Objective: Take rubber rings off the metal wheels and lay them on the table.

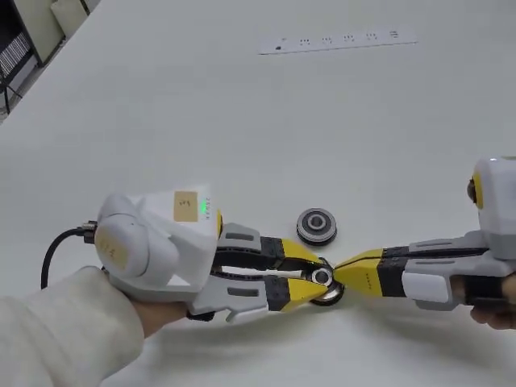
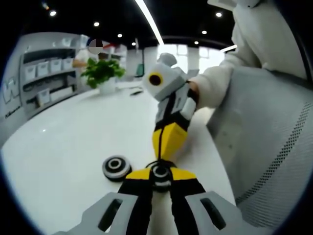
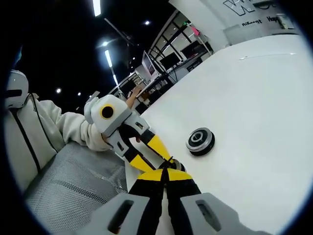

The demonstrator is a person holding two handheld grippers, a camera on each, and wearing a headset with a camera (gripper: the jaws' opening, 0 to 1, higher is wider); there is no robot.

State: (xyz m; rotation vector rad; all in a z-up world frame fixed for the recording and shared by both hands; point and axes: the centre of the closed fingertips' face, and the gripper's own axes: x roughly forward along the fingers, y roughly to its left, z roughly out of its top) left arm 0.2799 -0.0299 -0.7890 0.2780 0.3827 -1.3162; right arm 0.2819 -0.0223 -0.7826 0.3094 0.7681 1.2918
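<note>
On the white table [image 1: 242, 121], my left gripper [image 1: 313, 278] clamped on a metal wheel [image 1: 323, 278], my right gripper [image 1: 340, 272] with jaws together at its rim, second wheel [image 1: 316, 226] near

A plain white worktop [image 1: 161, 121] stretches wide and smooth. Towards the near side, a small dark-rimmed metal wheel [image 1: 316, 225] lies flat on it. A long white power strip [image 1: 339, 40] lies along the far side. A second wheel [image 1: 324, 284] sits just nearer the person, close beside the first. Whether it touches the surface cannot be told.
</note>
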